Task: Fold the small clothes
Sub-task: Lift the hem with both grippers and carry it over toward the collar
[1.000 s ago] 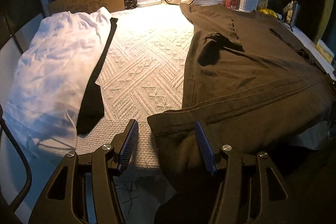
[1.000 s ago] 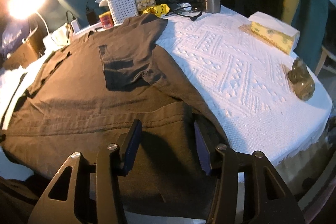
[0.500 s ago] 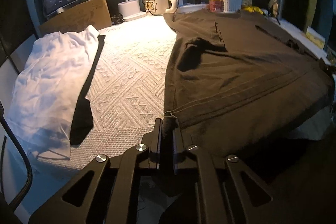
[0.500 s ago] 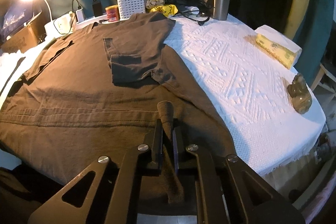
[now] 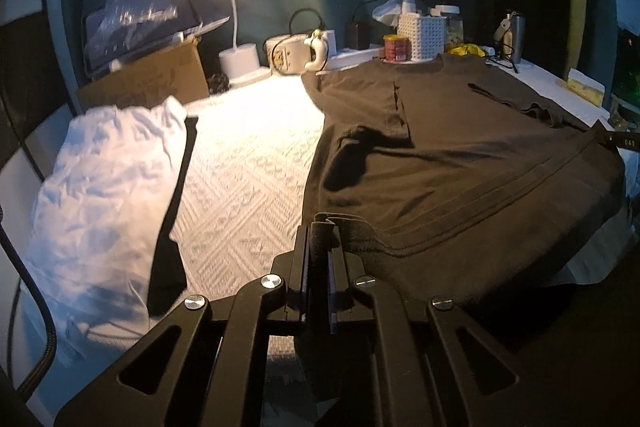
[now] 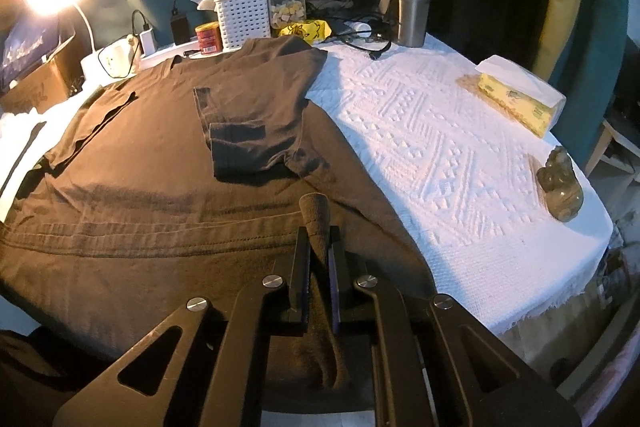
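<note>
Brown T-shirt (image 6: pixel 160 155) spread flat, sleeves folded inward

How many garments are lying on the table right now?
2. A dark brown T-shirt pinched by both grippers, and a white garment at the table's left end. Others may be hidden beneath.

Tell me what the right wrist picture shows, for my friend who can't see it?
The right gripper is shut on the near hem of a dark brown cotton T-shirt spread on a white textured tablecloth.
</note>
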Demonstrator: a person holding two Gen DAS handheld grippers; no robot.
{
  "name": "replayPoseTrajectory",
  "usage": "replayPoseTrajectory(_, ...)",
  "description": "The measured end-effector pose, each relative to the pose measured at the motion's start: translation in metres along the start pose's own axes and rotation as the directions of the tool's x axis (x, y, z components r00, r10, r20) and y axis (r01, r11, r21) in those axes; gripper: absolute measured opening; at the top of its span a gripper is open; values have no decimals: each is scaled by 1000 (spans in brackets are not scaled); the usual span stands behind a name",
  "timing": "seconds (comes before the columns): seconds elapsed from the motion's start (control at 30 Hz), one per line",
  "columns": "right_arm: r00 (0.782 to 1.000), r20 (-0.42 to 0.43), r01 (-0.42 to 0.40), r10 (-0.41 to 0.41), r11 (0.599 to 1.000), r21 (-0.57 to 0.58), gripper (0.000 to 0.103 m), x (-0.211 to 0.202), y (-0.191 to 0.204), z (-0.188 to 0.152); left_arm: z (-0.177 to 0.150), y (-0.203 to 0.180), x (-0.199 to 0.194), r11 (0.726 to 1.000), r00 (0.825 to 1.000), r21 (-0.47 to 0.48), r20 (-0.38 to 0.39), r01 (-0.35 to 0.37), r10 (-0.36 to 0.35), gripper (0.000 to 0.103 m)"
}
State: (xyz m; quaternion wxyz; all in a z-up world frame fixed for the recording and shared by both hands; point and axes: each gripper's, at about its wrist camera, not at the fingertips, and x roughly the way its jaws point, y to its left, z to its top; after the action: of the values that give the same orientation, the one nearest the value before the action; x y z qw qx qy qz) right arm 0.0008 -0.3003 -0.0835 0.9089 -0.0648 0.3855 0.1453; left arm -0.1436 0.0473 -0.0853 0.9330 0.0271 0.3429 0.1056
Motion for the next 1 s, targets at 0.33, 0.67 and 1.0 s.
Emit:
replayPoseTrajectory(0.33,1000,7,-9,8,999,38,9,-4,-10,1,17,-5,-6,1000,998,-12,59,18,-17,6)
replayPoseTrajectory(0.67,998,55,1,-5,998,63,9,-24,-21,14,37,0,-10,1000,991,4,128,-25,24,6)
replayPoseTrajectory(1.0,993,120,-27,17,996,86,9,-38,-26,45,68,4,-3,1000,980,-9,197,-14,15,6)
